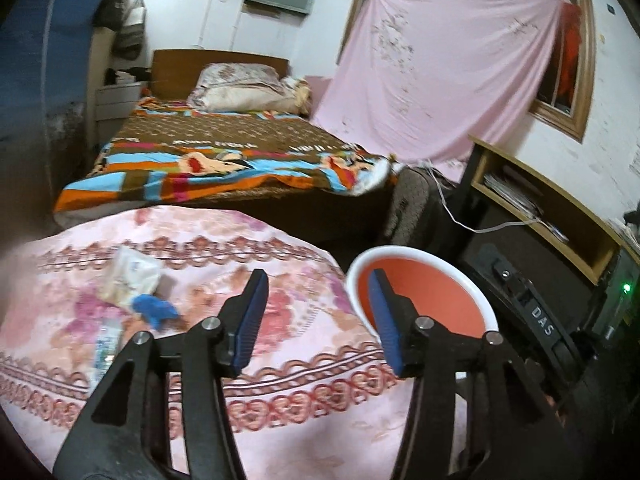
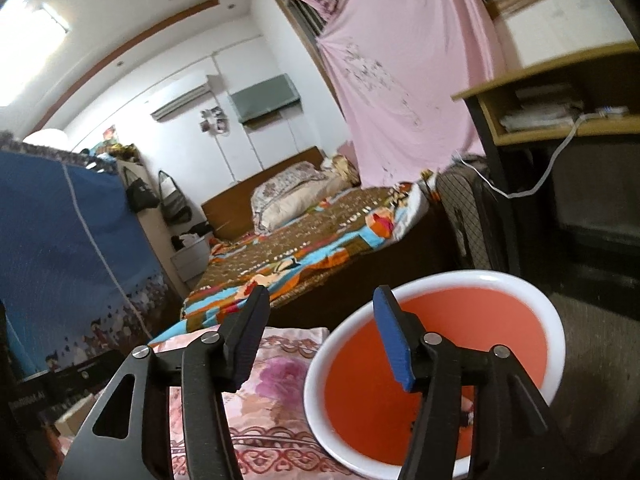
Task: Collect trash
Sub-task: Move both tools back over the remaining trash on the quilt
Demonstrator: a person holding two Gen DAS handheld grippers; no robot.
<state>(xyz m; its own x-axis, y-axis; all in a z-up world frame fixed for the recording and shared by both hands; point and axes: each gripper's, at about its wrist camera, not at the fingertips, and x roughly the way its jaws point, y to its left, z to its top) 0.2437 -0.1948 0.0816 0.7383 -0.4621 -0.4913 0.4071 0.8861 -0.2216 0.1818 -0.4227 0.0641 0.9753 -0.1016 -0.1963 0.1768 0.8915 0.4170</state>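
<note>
An orange bin with a white rim (image 1: 424, 300) (image 2: 440, 360) stands beside a surface draped in a pink flowered cloth (image 1: 192, 320) (image 2: 272, 392). On that cloth, at the left of the left wrist view, lie a crumpled white wrapper (image 1: 128, 276), a blue scrap (image 1: 156, 310) and a small clear bottle (image 1: 106, 346). My left gripper (image 1: 318, 320) is open and empty, over the cloth's right edge by the bin's rim. My right gripper (image 2: 320, 340) is open and empty, right finger over the bin's mouth. Small bits show low inside the bin, mostly hidden by that finger.
A bed with a colourful patterned blanket (image 1: 224, 160) (image 2: 304, 248) lies beyond the cloth. A wooden shelf desk (image 1: 540, 200) (image 2: 560, 96) with a trailing white cable stands right. A blue fabric wardrobe (image 2: 68, 264) is at left. A black gripper labelled DAS (image 1: 540, 320) shows right of the bin.
</note>
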